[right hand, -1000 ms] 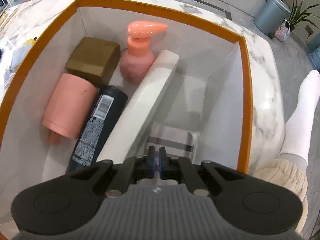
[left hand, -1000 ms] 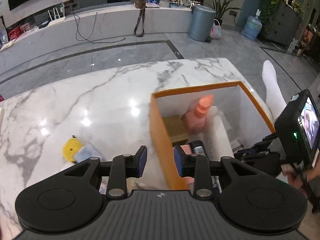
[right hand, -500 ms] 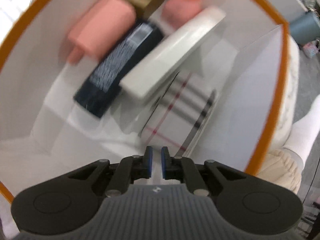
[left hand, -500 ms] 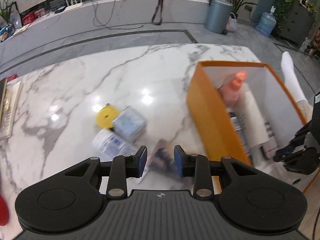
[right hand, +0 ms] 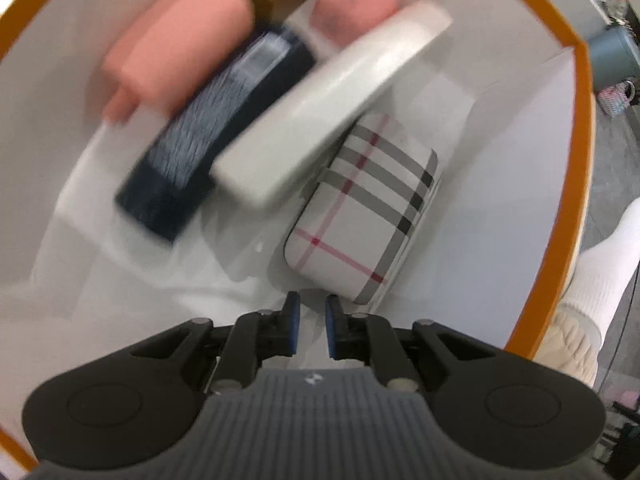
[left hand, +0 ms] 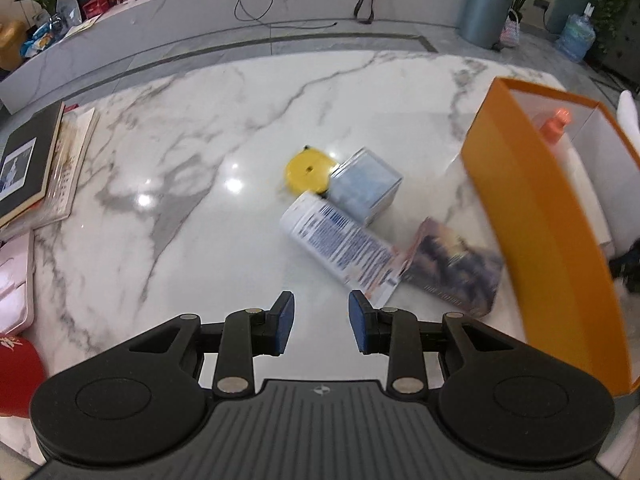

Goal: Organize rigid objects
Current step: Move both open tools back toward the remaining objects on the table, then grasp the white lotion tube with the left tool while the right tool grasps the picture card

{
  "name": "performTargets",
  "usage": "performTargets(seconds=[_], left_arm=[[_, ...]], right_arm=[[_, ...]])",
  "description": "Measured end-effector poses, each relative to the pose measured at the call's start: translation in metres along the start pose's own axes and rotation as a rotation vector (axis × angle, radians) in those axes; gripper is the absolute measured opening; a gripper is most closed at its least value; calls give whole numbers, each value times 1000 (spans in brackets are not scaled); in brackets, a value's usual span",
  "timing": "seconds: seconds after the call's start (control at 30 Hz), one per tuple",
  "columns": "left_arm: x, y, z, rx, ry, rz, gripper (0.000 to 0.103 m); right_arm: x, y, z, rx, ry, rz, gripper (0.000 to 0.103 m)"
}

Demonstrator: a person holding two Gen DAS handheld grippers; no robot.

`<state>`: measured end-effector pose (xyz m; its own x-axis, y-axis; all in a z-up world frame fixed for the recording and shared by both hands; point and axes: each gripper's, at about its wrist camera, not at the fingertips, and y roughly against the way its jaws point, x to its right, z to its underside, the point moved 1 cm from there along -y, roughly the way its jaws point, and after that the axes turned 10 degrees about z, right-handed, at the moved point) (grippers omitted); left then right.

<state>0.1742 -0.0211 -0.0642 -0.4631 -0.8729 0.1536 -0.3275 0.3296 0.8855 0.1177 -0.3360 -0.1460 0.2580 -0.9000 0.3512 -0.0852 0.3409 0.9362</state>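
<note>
The left gripper hangs spread and empty over the marble table, near a white can, a yellow disc, a small clear box and a booklet – all outside the orange box. Only the right view looks inside: the right gripper, its jaws just parting with nothing between them, sits above a plaid case.

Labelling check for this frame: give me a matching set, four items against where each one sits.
Items:
1. plaid case
2. yellow disc
3. pink pump bottle
4. white printed canister

Places:
A. lying on the marble, between the yellow disc and the book
B. standing in the orange box
C. lying flat on the box floor
D. on the marble, beside the blue box

Pairs: 1-C, 2-D, 3-B, 4-A
</note>
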Motion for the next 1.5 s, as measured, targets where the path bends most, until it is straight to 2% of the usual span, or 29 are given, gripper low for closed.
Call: performTargets(seconds=[0.23,0.4,0.47,0.53,0.67,0.7,0.83,0.93,1.0,1.03,1.07,1.1,1.2,1.33,1.37,1.4,1.47,1.5], left_arm=[[-15,-3,6,1,11,7,38],[-21,-7,4,-1,35,24,38],[-22,-8,4,-4,45,38,38],[-21,-9,5,-1,44,44,38],[-20,-9,4,3,50,56,38],[-20,-10,3,5,53,60,39],[-26,-12,0,48,118,77,44],[-35,-17,-4,75,196,87,49],[-40,-19,-7,97,251,106,53],[-42,-21,-9,112,275,116,58],[-42,-23,-11,125,288,122,65],[-43,-26,-13,133,296,121,67],[-45,-40,-19,124,343,117,68],[-47,-63,-22,93,427,159,68],[-48,-67,-23,97,440,166,67],[-48,-70,-24,108,451,166,68],[-48,-75,-26,117,457,157,66],[-48,-77,-27,120,460,154,66]], right_arm=[[13,0,-25,64,-62,75,11],[12,5,-20,104,-112,124,12],[11,21,-15,116,-131,112,12],[1,56,-12,165,-168,106,12],[-3,119,-15,332,-223,38,13],[-4,134,-18,374,-224,15,17],[-35,176,-37,521,-166,-70,22],[-77,181,-58,552,-83,-107,23],[-94,174,-77,548,-42,-123,23],[-106,167,-85,532,-19,-132,24],[-114,158,-93,511,5,-141,28],[-123,151,-100,488,32,-147,32],[-145,129,-114,431,105,-126,35],[-153,103,-130,358,176,-100,36],[-154,100,-134,346,191,-90,38],[-155,98,-135,337,201,-82,48],[-157,94,-137,319,220,-72,55],[-158,89,-139,310,226,-71,56]])
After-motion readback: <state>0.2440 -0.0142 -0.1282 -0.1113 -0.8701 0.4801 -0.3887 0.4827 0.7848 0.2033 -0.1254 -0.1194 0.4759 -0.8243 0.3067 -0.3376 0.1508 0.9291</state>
